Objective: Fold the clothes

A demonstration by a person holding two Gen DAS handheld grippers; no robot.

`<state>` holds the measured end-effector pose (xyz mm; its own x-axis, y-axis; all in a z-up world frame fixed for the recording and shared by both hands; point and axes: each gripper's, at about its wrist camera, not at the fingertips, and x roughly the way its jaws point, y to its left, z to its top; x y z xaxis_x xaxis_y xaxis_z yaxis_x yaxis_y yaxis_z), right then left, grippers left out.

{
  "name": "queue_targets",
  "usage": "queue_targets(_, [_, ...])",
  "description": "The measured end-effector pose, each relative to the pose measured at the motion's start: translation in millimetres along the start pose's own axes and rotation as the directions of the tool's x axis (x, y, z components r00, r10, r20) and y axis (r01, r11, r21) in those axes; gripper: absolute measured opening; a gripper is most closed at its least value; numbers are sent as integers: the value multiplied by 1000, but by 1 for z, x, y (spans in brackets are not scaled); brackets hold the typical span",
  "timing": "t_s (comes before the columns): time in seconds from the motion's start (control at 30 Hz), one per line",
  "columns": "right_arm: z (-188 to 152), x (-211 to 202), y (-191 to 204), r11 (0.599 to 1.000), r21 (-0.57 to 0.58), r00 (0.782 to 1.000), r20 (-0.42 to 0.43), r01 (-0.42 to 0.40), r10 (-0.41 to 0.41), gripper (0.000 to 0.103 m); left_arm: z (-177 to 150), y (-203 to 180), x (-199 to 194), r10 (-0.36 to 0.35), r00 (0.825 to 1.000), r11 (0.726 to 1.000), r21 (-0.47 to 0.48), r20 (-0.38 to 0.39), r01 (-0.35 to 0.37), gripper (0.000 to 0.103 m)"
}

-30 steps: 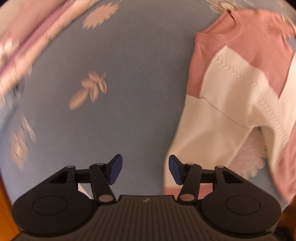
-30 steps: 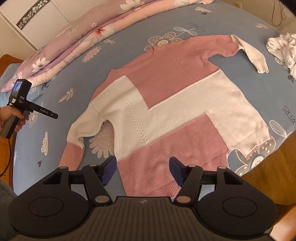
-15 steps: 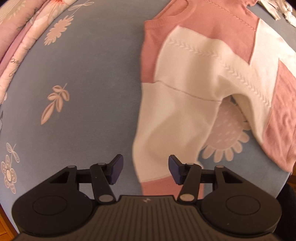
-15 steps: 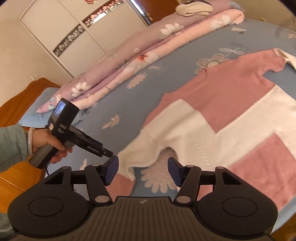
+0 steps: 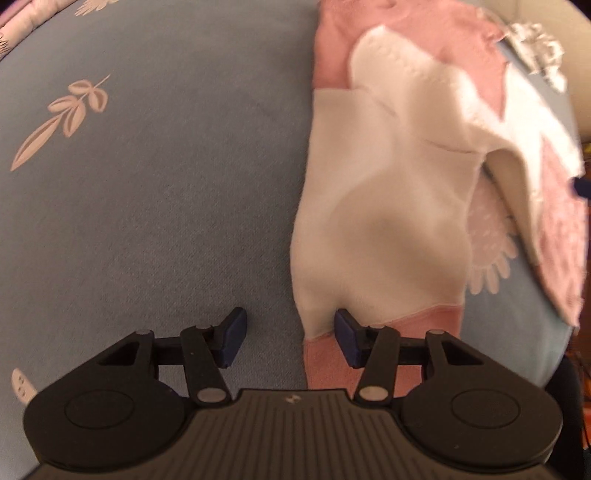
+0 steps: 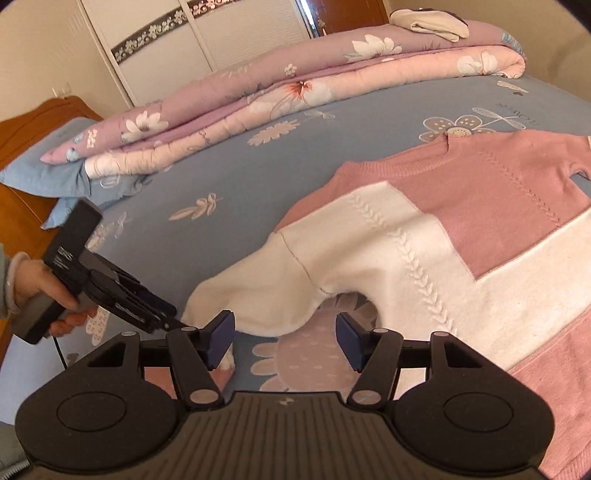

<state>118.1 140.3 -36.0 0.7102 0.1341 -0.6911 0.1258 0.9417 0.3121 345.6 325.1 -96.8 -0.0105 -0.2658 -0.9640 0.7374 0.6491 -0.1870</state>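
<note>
Tools both spread, nothing pinched. My left tool [image 5: 288, 338] sits low over the bed, fingers wide, with the left sleeve's [image 5: 380, 229] white-to-pink seam just by its right finger [image 5: 345, 334]; the pink cuff [image 5: 325, 363] runs under the tool body. In the right-wrist view the same tool shows in my left hand [image 6: 44, 295], tips right by the sleeve end. My right tool [image 6: 284, 338] is spread too, hovering above the armpit gap, where the flower print of the bed sheet [image 6: 306, 354] shows between sleeve and body.

Sweater [image 6: 461, 236], pink and white blocks, lies front up on the blue bed sheet, body spread flat, neckline away from me, left sleeve angled out and down from the shoulder. No fold visible in what the frames show; far sleeve is cut off at the frame edge.

Step in hand, my read: going for the left sleeve, left tool at the cuff end, right tool near the underarm. Next move calls for dropping the left tool a bit right so both fingers straddle the sleeve edge, closing on one layer stack, then carrying it across the chest. Knit is soft and stretchy, so a shallow bite may slip.

Folded quilt [image 6: 295, 88] and a pale garment [image 6: 428, 22] sit at the far side, clear of the work.
</note>
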Motion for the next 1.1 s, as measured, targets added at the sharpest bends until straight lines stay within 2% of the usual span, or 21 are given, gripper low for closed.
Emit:
queue_targets(0.13, [-19,27,25,999,42,995,-99,-10,14,66,0,14,1,-98,994,995,-14,37,99,51])
queue_targets(0.2, [-31,37,39,997,71,992,-123,-20,29,66,1,20,1,-147,988,989,-20,56,148,51])
queue_targets(0.3, [-42,56,54,996,93,990,-138,14,-1,66,1,30,1,-219,972,975,-27,85,222,51])
queue_targets(0.33, [-45,63,56,994,104,989,-149,39,-24,66,1,34,1,-242,966,969,-29,95,246,47])
queue_targets(0.37, [-48,70,59,991,115,986,-160,65,-46,66,1,37,2,-266,958,962,-30,105,270,41])
queue_targets(0.4, [-50,75,60,988,136,984,-171,77,-54,66,1,41,2,-289,950,955,-32,115,294,22])
queue_targets(0.43, [-53,79,60,982,176,984,-176,67,-35,66,1,44,2,-312,942,948,-33,125,318,9])
queue_targets(0.5, [-59,83,63,972,233,988,-151,42,-6,65,1,51,2,-357,923,930,-34,145,365,3])
queue_targets(0.53, [-60,84,65,967,253,989,-145,38,-1,60,2,54,1,-359,920,928,-48,157,370,1])
queue_targets(0.6, [-62,86,65,947,321,989,-141,7,40,8,2,58,-3,-348,919,929,-60,183,364,1])
queue_targets(0.7, [-61,85,65,887,447,981,-88,-114,171,8,4,62,-12,-318,921,940,-55,224,338,1])
queue_targets(0.73, [-60,86,68,885,449,980,-90,-120,178,9,5,66,-14,-301,923,945,-57,239,323,1])
queue_targets(0.83, [-65,95,83,946,325,978,-201,16,52,14,7,74,-17,-264,928,955,-66,264,291,1])
queue_targets(0.87, [-68,94,86,955,297,978,-206,25,39,15,7,75,-17,-270,928,953,-66,257,296,1])
queue_targets(1.0, [-72,72,85,958,284,979,-204,38,21,37,-2,70,-17,-313,925,942,-51,214,331,6])
queue_targets(1.1, [-78,64,79,956,293,974,-223,19,49,40,-17,60,-10,-336,930,938,-42,147,345,8])
